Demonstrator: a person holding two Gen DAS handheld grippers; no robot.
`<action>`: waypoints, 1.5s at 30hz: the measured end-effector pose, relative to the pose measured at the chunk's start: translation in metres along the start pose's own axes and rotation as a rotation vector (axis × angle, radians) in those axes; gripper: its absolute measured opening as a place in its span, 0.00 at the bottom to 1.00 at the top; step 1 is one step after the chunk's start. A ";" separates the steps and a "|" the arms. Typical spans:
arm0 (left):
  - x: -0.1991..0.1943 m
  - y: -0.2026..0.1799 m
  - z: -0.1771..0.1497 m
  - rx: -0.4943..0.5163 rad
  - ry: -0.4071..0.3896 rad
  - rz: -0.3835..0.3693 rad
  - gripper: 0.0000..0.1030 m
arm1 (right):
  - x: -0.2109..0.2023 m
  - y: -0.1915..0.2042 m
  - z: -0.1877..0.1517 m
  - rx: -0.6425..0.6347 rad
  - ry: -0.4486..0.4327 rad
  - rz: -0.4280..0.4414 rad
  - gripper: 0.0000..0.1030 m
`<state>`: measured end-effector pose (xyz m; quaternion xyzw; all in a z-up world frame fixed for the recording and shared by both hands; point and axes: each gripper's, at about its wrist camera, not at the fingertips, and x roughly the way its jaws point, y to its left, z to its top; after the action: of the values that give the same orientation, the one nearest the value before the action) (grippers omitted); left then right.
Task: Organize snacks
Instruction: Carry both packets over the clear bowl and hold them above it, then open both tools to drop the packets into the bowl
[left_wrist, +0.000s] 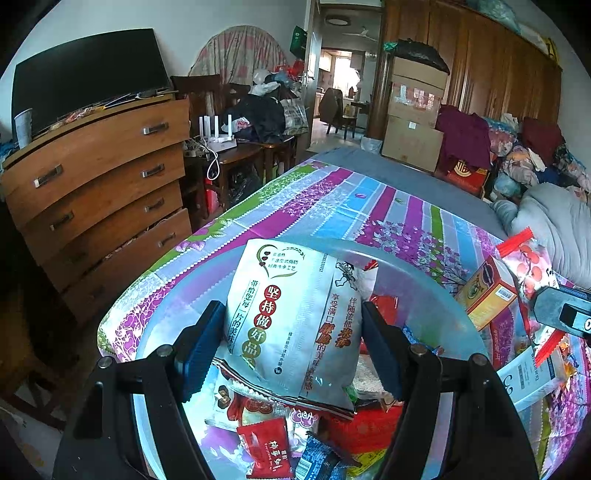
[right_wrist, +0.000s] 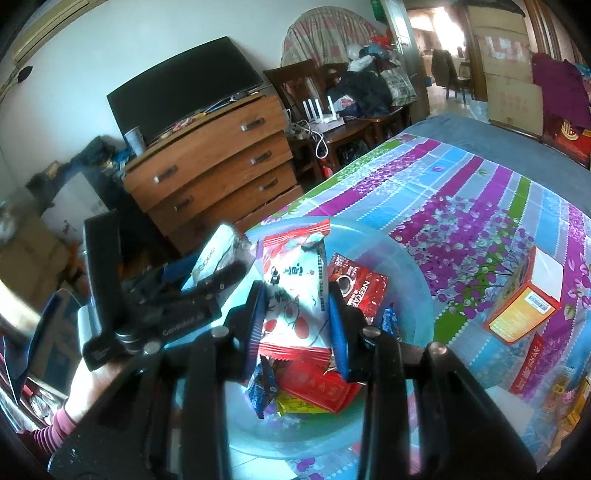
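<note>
My left gripper (left_wrist: 291, 343) is shut on a large white snack bag (left_wrist: 291, 317) with Chinese print and holds it over a pale blue plastic basin (left_wrist: 443, 295). The basin holds several small snack packets, among them a red one (left_wrist: 267, 446). My right gripper (right_wrist: 297, 325) is shut on a white and red snack packet (right_wrist: 295, 291) and holds it over the same basin (right_wrist: 406, 266). A red Nescafe sachet (right_wrist: 356, 288) lies inside. The left gripper (right_wrist: 207, 284) with its white bag shows in the right wrist view, left of the packet.
The basin sits on a purple striped floral cloth (left_wrist: 369, 206) over a bed. An orange box (right_wrist: 524, 306) and other packets lie right of the basin. A wooden chest of drawers (left_wrist: 99, 177) with a TV stands at the left. Bedding is piled at the far right (left_wrist: 546, 218).
</note>
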<state>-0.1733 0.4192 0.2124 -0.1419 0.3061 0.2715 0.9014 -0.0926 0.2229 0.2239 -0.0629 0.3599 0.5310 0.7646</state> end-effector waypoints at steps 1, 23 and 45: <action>0.000 0.000 0.000 -0.001 0.000 0.000 0.72 | 0.000 0.000 0.000 0.000 0.000 -0.001 0.32; 0.012 -0.030 -0.002 0.039 0.051 -0.084 0.72 | 0.015 -0.014 -0.005 0.039 0.029 -0.005 0.34; 0.075 -0.064 -0.018 0.103 0.305 -0.129 0.79 | 0.031 -0.047 -0.020 0.147 0.066 -0.040 0.34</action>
<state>-0.0957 0.3899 0.1571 -0.1544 0.4431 0.1726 0.8660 -0.0563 0.2167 0.1768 -0.0316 0.4217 0.4853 0.7653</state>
